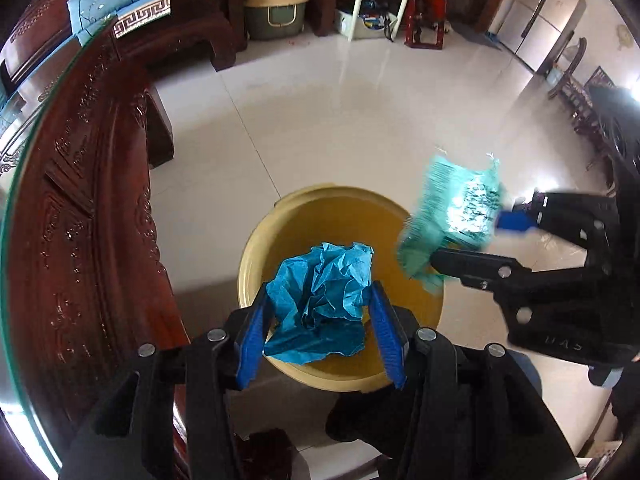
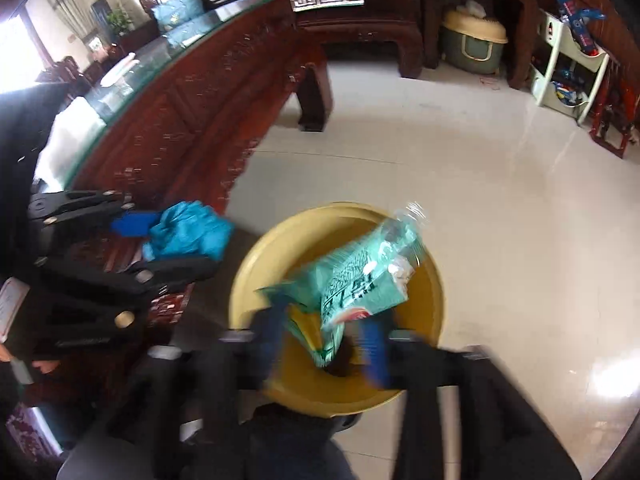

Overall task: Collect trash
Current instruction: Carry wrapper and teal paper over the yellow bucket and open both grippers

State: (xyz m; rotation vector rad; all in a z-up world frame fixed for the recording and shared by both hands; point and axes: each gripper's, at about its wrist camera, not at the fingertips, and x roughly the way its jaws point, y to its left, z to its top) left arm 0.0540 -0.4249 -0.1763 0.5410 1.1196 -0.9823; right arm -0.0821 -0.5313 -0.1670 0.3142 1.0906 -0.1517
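Left tool [image 1: 320, 320] is part open, pads pinching crumpled blue paper [image 1: 320, 300] over the near rim of the yellow bin [image 1: 256, 256]; paper is light, soft, springy; a pinch across the bulk of the wad should do. Right tool [image 2: 324, 344] is blurred, jaws spread; green wrapper [image 2: 360, 280] sits loose between them above the bin mouth, so judged not gripped; thin, slick, crinkly, weightless; probably best pinched at a flat edge. Both pieces hang above the bin, on pale floor tile [image 1: 320, 120]; carved wooden surface with glass top [image 1: 80, 200] left; shelf unit [image 1: 376, 0] far.
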